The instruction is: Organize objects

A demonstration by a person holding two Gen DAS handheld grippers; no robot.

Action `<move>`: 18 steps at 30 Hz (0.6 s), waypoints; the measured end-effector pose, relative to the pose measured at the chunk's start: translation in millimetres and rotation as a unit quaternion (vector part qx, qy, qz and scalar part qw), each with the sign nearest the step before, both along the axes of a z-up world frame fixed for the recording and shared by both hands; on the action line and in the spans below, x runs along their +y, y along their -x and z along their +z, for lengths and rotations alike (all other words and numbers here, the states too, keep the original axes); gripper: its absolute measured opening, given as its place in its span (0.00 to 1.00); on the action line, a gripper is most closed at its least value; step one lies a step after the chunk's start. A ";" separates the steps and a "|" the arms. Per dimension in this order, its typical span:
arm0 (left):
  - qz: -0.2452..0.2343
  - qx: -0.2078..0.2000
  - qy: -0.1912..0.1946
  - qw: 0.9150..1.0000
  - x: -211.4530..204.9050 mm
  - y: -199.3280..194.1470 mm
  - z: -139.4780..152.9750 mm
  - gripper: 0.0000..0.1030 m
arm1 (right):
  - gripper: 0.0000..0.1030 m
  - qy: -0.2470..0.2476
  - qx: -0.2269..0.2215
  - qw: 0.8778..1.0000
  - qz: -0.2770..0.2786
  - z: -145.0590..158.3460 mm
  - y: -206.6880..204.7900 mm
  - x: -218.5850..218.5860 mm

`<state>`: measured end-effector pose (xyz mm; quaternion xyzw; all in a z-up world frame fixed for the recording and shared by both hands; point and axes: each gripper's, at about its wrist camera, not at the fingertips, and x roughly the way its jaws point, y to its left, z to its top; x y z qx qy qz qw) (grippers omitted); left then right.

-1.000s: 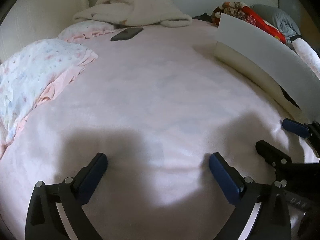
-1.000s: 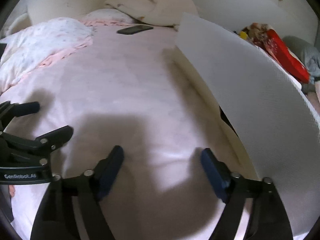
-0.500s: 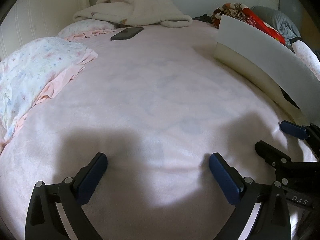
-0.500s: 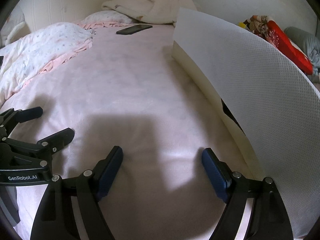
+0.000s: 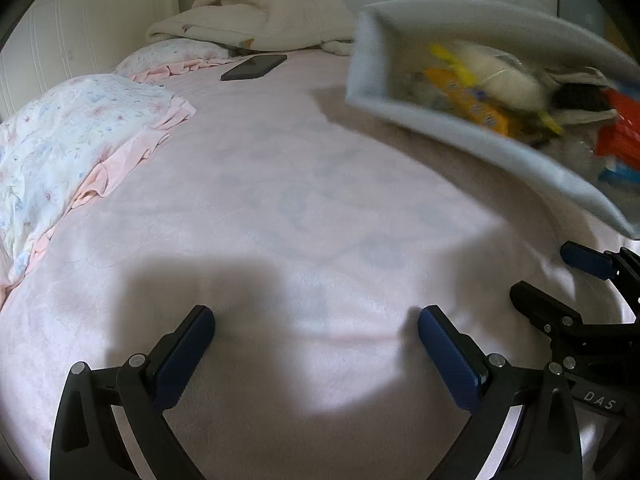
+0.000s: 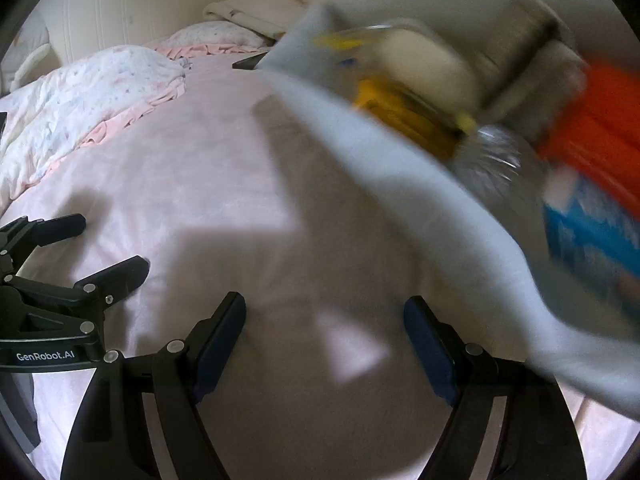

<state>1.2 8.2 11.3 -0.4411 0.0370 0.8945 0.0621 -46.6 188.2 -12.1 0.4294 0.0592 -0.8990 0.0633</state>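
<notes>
Left gripper (image 5: 316,334): jaws spread wide, holding nothing, low over the pink bed (image 5: 280,208). Right gripper (image 6: 324,322): jaws likewise apart and empty, just beside the left one. To the right, a white bin (image 5: 472,136) appears tilted with its opening toward the cameras, motion-blurred; inside it, a yellow packet (image 5: 476,108), a white plush item (image 5: 508,80), red packaging (image 5: 618,132) and a blue pack (image 6: 592,232). Farther off, a dark phone (image 5: 255,67) lies on the bed near floral pillows (image 5: 72,120) and a folded cream blanket (image 5: 260,20).
</notes>
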 end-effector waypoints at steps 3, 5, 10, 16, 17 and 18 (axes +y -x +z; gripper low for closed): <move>0.000 0.000 0.000 1.000 0.1 0.0 0.0 1.00 | 0.78 0.000 0.000 1.000 0.000 0.1 -0.3 0.2; 0.000 0.000 0.000 1.000 0.1 0.1 0.0 1.00 | 0.78 -0.001 0.000 1.000 0.000 -0.3 0.1 -0.3; 0.001 0.000 0.000 1.000 0.2 0.0 0.1 1.00 | 0.79 0.005 -0.002 1.000 0.000 -1.1 1.7 0.5; 0.001 0.000 0.001 1.000 0.3 0.1 -0.1 1.00 | 0.80 0.006 -0.003 1.000 -0.001 -1.4 0.3 0.3; 0.001 0.000 0.000 1.000 0.1 0.3 0.1 1.00 | 0.80 0.007 -0.003 1.000 -0.001 -1.5 0.0 0.2; 0.001 0.000 0.000 1.000 0.5 0.0 0.0 1.00 | 0.80 0.007 -0.003 1.000 -0.001 -1.4 0.1 -0.2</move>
